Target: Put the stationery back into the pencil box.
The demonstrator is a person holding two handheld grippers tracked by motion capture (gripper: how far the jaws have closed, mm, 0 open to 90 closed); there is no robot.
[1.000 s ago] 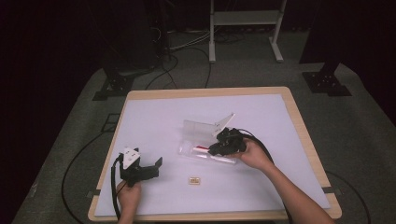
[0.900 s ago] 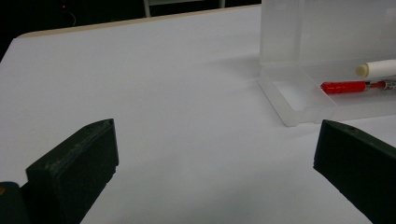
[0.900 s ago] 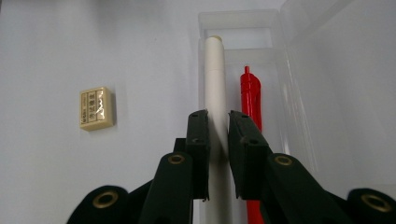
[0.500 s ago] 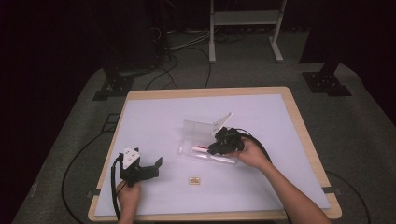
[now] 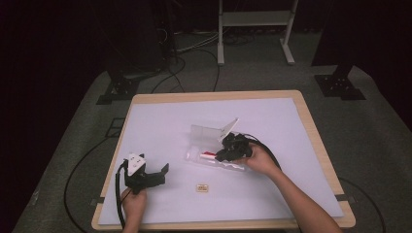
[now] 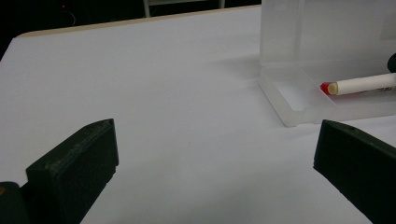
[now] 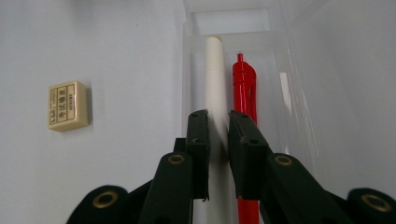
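— Starting big: where's the white-topped wooden table (image 5: 160,121)?
— Under the clear plastic pencil case (image 5: 210,145), lid raised. Left gripper (image 6: 210,158) rests spread, empty.
— Right gripper (image 7: 218,154)?
— Pinching the white cylindrical marker (image 7: 215,79) inside the case, beside a red pen (image 7: 244,88); small beige eraser (image 7: 67,105) lies outside.

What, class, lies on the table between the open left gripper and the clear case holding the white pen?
Nothing visible does. The left gripper looks across bare white table straight to the clear case, where the white pen lies. The small eraser sits nearer the person, off that line.
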